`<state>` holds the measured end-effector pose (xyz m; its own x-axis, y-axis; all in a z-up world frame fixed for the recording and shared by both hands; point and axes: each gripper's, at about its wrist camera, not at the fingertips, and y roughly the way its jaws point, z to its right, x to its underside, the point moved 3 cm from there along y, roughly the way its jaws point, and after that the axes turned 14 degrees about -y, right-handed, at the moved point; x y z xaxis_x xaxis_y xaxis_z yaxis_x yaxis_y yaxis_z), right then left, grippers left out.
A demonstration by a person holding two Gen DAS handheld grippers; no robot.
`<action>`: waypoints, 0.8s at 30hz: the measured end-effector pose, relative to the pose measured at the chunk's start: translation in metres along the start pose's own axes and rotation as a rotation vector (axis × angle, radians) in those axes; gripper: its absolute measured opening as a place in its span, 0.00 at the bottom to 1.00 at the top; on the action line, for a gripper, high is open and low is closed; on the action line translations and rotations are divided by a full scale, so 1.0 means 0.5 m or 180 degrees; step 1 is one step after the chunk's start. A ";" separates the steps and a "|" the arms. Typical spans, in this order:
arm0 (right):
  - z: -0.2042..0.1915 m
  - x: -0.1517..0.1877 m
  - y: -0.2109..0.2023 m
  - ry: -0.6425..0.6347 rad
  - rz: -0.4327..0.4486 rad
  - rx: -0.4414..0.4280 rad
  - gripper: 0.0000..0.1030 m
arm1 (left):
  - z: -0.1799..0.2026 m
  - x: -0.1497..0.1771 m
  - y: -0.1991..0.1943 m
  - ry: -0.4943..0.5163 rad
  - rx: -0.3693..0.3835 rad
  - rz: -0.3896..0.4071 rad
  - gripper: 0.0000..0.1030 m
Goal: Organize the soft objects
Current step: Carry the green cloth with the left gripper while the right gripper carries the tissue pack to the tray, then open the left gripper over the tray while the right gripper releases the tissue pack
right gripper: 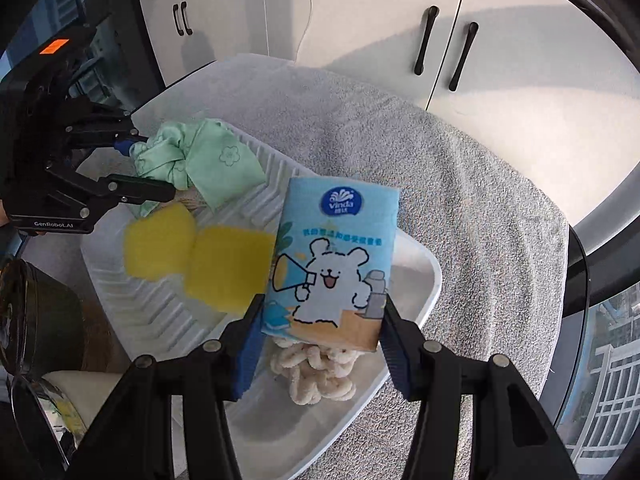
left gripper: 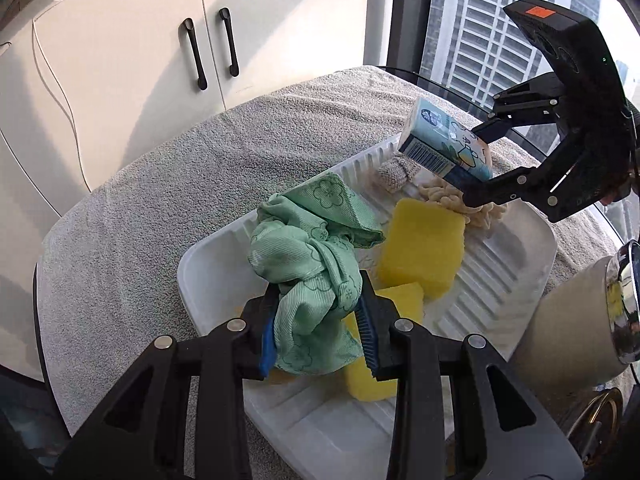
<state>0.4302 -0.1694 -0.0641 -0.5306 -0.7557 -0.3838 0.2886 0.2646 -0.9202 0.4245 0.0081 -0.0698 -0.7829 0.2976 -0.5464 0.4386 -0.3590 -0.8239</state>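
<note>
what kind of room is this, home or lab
Most likely a home, probably a high-rise flat: white cupboard doors with black handles, a big window facing a tower block, and a round table under a grey towel holding a white tray of soft household things.

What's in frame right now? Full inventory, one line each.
green cloth: 1, mint green with flower print, bunched, held above the tray's near end
tissue pack: 1, light blue with cartoon bear, held above the tray's far end
sponges: 2, yellow, lying in the tray
cream knit item: 1, off-white, in the tray under the tissue pack
grey knit piece: 1, grey, at the tray's far rim
tray: 1, white, ribbed, on the towel
towel: 1, grey, covering the table
cabinet: white doors, black handles, behind
left tongs: black, blue pads, clamping the cloth
right tongs: black, blue pads, clamping the pack
</note>
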 end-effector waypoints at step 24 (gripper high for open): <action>-0.004 -0.042 0.060 -0.0011 -0.0011 -0.0101 0.55 | 0.024 -0.021 0.041 -0.0053 -0.0034 -0.0012 0.41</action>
<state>0.4483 -0.1444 -0.0836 -0.5288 -0.7587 -0.3805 0.2615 0.2808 -0.9235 0.4366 -0.0132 -0.0792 -0.7918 0.2841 -0.5407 0.4402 -0.3482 -0.8276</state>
